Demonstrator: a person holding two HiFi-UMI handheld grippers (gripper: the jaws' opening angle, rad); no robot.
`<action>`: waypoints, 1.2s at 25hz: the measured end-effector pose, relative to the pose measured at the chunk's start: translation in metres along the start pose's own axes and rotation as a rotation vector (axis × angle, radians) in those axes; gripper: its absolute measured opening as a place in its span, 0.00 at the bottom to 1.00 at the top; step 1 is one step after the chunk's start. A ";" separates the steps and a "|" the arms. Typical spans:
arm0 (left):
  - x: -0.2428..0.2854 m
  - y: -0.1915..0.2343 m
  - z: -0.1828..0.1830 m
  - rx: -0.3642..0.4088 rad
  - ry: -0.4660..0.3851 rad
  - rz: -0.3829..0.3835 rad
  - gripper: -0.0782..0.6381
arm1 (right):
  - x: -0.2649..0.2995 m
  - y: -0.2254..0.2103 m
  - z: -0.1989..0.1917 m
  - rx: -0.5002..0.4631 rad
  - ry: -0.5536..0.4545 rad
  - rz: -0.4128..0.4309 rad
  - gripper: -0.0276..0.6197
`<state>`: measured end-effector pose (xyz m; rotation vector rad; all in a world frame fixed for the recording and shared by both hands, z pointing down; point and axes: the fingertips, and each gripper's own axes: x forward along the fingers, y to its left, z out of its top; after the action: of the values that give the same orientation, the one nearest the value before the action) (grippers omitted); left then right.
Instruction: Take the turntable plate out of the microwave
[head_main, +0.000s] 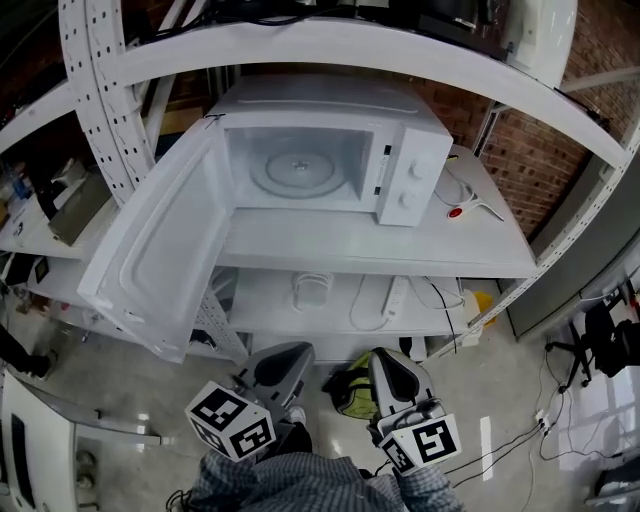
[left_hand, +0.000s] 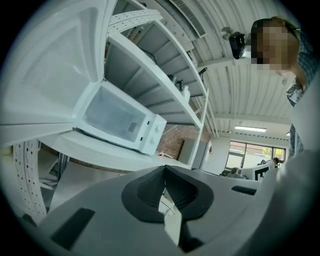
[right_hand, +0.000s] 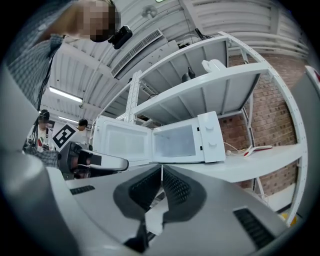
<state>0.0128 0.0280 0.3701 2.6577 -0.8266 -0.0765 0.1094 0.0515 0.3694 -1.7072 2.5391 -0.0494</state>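
Left gripper (left_hand: 165, 169), right gripper (right_hand: 161, 168) closed, empty (held low), turntable plate (head_main: 300, 168) well ahead — inside open microwave (head_main: 412, 135).

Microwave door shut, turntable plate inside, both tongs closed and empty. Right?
No. The door of the microwave stands swung open, as the head view shows. The rest holds: turntable plate inside, left tongs and right tongs closed and empty.

Turntable plate (head_main: 300, 168) inside microwave (head_main: 415, 150) on shelf (head_main: 330, 250)
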 end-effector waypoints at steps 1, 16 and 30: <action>0.007 0.008 0.005 0.003 -0.002 -0.005 0.12 | 0.011 -0.004 0.001 -0.004 -0.002 0.000 0.08; 0.104 0.107 0.061 -0.002 0.019 -0.143 0.12 | 0.172 -0.057 0.014 -0.054 -0.015 -0.037 0.08; 0.128 0.165 0.084 -0.057 -0.027 -0.049 0.12 | 0.257 -0.065 0.033 -0.310 -0.002 0.085 0.08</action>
<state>0.0168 -0.1963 0.3556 2.6292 -0.7559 -0.1462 0.0756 -0.2097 0.3282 -1.6869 2.7305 0.3696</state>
